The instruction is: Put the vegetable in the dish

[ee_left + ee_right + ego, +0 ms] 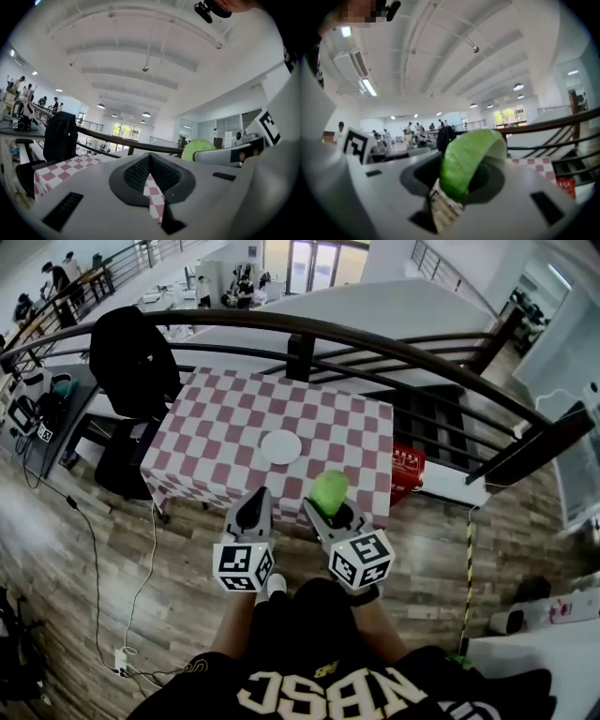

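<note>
Right claw pinching green vegetable, leaf sticking out past tips. Dish lying ahead and slightly left of it on checkered worktop, not yet under it. Left claw pressed together, holding nothing, sitting equally near dish.

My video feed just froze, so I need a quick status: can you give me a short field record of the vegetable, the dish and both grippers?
vegetable: green, clamped in the right gripper
right gripper: shut on the vegetable, over the table's near edge
left gripper: jaws together, nothing between them
dish: white, bare, on the checkered tablecloth
task state: vegetable not yet in the dish; still short of it in the head view
</note>
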